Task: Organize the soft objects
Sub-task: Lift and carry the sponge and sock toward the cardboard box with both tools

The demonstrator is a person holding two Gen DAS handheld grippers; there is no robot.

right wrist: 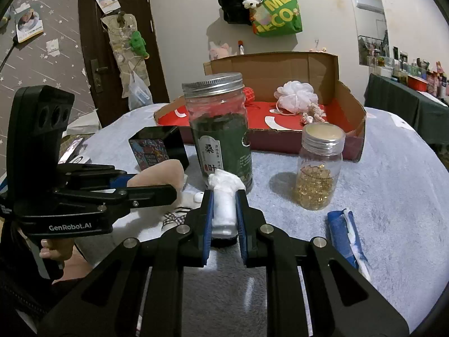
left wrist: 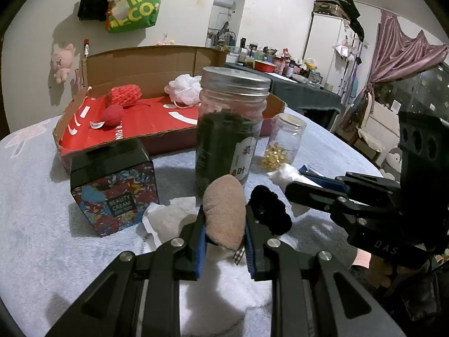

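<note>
Puff (left wrist: 224, 210), beige and egg-shaped, sits clamped between the blue pads of the left gripper (left wrist: 224, 226), a checked tag hanging below it. Just right of it on the pale blanket (left wrist: 42, 224) lies a black scrunchie (left wrist: 270, 210), touching the gripper's right finger. The right gripper (right wrist: 224, 213) is closed on a white cotton wad (right wrist: 223, 205), whose crumpled top sticks up past the fingertips in front of the tea jar (right wrist: 221, 132). From the left wrist view that gripper comes in from the right, its jaws pinching the wad near the small jar (left wrist: 286, 140) of yellow capsules. A floral box (left wrist: 115, 193) stands left of the tea jar with crumpled white paper (left wrist: 165, 216) beside it. Behind the jars an open cardboard tray (left wrist: 73, 120) with a red floor holds a red mesh sleeve (left wrist: 125, 94), a red ball (left wrist: 112, 114) and a white loofah (left wrist: 183, 88). A blue packet (right wrist: 346, 233) lies on the blanket right of the right gripper.
</note>
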